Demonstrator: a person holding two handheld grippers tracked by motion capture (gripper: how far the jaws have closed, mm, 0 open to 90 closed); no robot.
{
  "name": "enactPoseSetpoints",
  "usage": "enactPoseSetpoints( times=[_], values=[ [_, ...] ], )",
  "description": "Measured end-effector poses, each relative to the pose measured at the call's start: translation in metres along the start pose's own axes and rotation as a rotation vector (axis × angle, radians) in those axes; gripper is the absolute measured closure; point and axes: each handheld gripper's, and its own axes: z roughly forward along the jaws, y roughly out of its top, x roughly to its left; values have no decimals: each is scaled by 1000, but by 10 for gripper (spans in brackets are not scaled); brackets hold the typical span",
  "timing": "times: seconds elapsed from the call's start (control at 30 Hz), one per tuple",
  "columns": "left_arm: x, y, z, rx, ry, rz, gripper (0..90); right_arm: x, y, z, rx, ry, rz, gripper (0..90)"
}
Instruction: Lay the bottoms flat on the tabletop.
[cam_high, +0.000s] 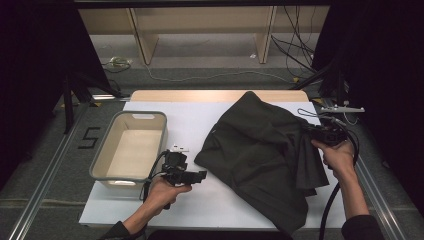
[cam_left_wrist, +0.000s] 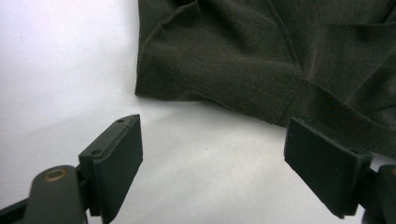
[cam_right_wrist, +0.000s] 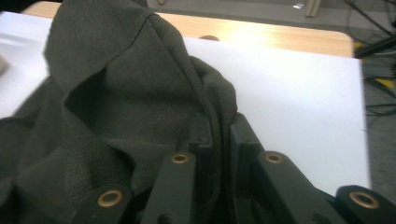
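White-covered table (cam_high: 150, 210): a dark garment (cam_high: 260, 150) is being folded, a grey bin (cam_high: 131, 145) beside it.
High view: the right gripper (cam_high: 320, 134) lifts the cloth's right edge; next, I judge, carry it across. Left gripper view: left gripper (cam_left_wrist: 212, 154) jaws apart, empty, near the hem. Right gripper view: jaws clamped on a fold.

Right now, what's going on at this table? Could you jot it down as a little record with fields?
Surface: white table
Garment: dark shirt, crumpled on the right half
Bin: grey basket, at the left
Right gripper: jaws shut on a fold of the shirt at its right edge
Left gripper: jaws open, nothing between them, facing the shirt's near hem
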Motion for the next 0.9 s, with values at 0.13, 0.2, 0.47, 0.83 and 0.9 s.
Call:
enactPoseSetpoints(
  times=[0.13,0.2,0.47,0.83,0.9],
  values=[
    [0,1,-1,-2,-4,-3,190,-14,-6,-1,5,-36,28,827],
    [1,0,-1,1,-12,-1,190,-22,-9,0,6,-50,51,827],
    [-4,2,2,-2,-28,5,190,-36,-17,-1,19,-83,79,825],
    [-22,5,13,19,-83,17,190,-53,-32,2,57,-143,106,826],
    [-24,7,15,15,-93,10,190,-55,-35,3,62,-150,102,825]
  ],
)
